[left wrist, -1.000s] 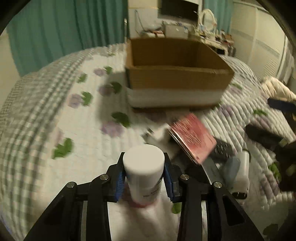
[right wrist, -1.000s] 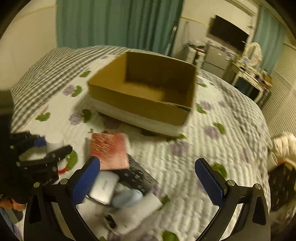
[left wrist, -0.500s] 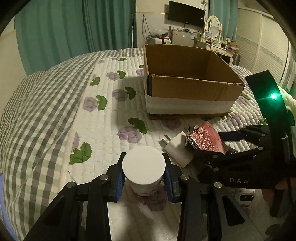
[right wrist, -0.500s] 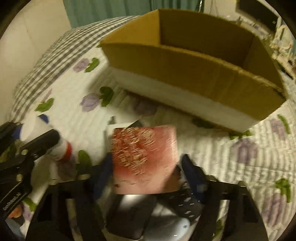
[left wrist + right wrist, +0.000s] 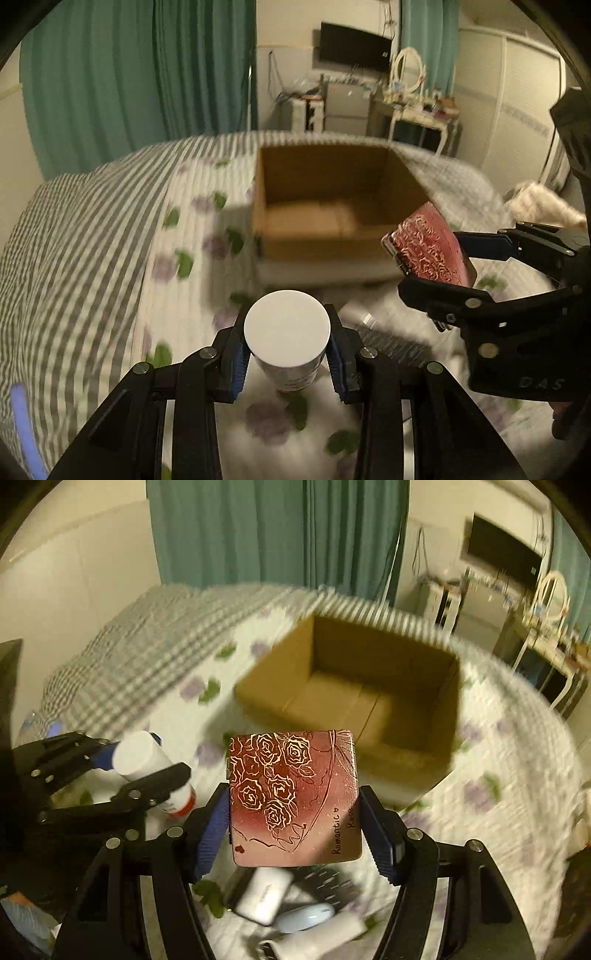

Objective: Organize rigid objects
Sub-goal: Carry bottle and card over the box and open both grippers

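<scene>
My right claw (image 5: 293, 825) is now pinching the red rose-patterned flat case (image 5: 293, 797) it was just closing on, my left claw (image 5: 286, 352) is gripping the white-capped cylindrical bottle (image 5: 286, 338), and I am lifting both off the bed toward the open brown cardboard box (image 5: 354, 698).

You're in a dim bedroom with warm light. Teal curtains (image 5: 140, 74) hang behind the bed (image 5: 92, 229), which has a grey checked, flowered quilt. A dark TV (image 5: 354, 46) sits on the cream wall above a white dressing table (image 5: 421, 118) with an oval mirror (image 5: 406, 70).

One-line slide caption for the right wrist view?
Right gripper holds a rose-patterned case above the bed, open cardboard box ahead.
</scene>
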Available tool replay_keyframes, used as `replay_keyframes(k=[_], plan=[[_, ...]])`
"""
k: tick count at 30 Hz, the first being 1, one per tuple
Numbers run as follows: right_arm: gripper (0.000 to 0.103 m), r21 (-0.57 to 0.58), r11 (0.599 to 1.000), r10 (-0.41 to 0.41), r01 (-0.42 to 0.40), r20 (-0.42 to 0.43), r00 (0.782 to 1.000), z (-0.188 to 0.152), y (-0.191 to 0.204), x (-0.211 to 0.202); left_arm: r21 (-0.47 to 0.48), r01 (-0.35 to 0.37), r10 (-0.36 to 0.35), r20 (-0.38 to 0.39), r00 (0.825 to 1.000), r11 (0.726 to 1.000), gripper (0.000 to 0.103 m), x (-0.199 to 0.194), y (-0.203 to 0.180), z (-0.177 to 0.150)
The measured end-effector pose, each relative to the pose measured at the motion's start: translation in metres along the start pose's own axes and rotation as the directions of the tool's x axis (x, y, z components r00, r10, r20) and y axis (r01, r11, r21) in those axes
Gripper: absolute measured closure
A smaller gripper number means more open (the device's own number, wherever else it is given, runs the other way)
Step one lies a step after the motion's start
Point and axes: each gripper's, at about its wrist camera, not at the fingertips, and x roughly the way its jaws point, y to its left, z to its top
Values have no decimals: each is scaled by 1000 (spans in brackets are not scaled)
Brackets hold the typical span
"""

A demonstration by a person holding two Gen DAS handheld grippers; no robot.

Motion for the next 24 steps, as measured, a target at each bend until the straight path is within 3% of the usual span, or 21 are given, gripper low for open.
replay_keyframes(k=[6,11,15,24], plan=[[36,0,997,-76,77,112,991,57,-39,-43,24,34,-36,89,995,999,66,-2,-10,75],[36,46,993,-116,110,144,983,93,-77,-34,44,13,-17,92,996,999,66,41,-16,127],[36,79,990,-128,119,130,983,103,-100,-7,59,1,-3,49,999,998,66,86,-21,138],[36,105,991,-86,80,57,995,84,-128,59,86,-3,7,-46,999,996,65,160,-27,121]])
